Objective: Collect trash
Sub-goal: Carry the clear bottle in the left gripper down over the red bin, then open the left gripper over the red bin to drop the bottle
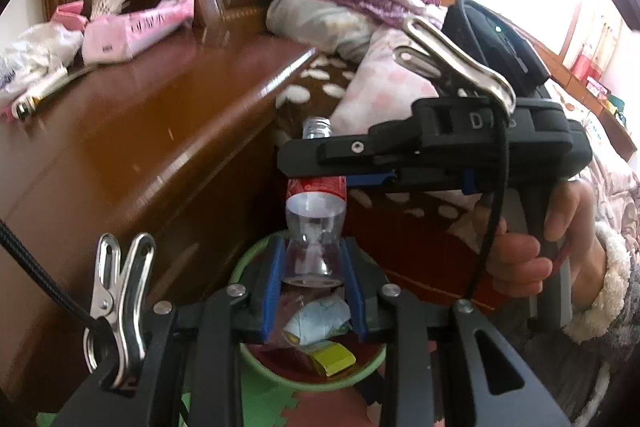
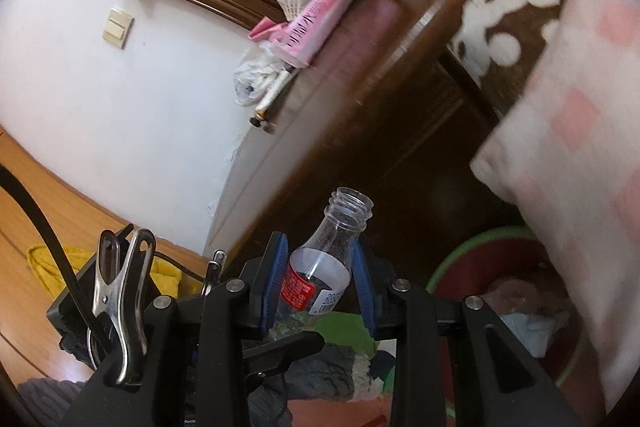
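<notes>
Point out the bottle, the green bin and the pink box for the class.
bottle (image 1: 314, 227), left wrist view, clear waist.
green bin (image 1: 352, 377), left wrist view, near rim.
pink box (image 2: 316, 23), right wrist view, printed side.

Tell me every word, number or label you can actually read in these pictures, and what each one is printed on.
"D": on the black body of the right gripper; the letters after it are blurred.
"202": twice on the white patch of the bottle; the rest is cut off.
Red bottle label: print too small to read.
Pink package on the wooden cabinet: dark characters, too blurred to read.
</notes>
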`<action>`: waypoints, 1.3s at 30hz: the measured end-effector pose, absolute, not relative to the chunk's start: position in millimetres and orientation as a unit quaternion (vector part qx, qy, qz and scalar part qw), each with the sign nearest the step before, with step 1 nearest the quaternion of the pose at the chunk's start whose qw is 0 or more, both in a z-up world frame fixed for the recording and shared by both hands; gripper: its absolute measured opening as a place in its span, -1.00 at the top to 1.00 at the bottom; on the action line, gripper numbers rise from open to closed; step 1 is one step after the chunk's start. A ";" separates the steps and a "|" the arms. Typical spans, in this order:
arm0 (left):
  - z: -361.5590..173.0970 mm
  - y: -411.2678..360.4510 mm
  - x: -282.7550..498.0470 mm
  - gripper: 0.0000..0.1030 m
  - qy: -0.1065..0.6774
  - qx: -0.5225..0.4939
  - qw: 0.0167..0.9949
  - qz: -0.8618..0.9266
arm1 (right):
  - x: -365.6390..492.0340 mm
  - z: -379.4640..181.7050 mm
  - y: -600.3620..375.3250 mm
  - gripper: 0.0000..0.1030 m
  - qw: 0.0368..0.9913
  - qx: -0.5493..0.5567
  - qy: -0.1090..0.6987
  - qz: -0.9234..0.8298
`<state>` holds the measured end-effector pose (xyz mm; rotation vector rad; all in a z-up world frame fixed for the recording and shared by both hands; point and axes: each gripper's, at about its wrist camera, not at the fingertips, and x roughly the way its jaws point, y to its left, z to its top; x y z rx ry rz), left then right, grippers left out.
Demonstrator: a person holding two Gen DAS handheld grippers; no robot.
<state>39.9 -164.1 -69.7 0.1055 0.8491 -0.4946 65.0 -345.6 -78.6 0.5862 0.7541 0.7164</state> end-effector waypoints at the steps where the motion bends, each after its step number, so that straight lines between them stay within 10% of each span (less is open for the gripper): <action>1: -73.4 -165.2 40.3 0.42 0.411 0.051 0.879 -0.237 | 65.4 -81.9 -345.6 0.35 0.826 0.276 0.359 0.335; 39: -248.5 -173.3 65.8 0.40 0.614 0.064 0.758 -0.210 | 91.5 -245.2 -334.0 0.36 0.758 0.246 0.569 0.203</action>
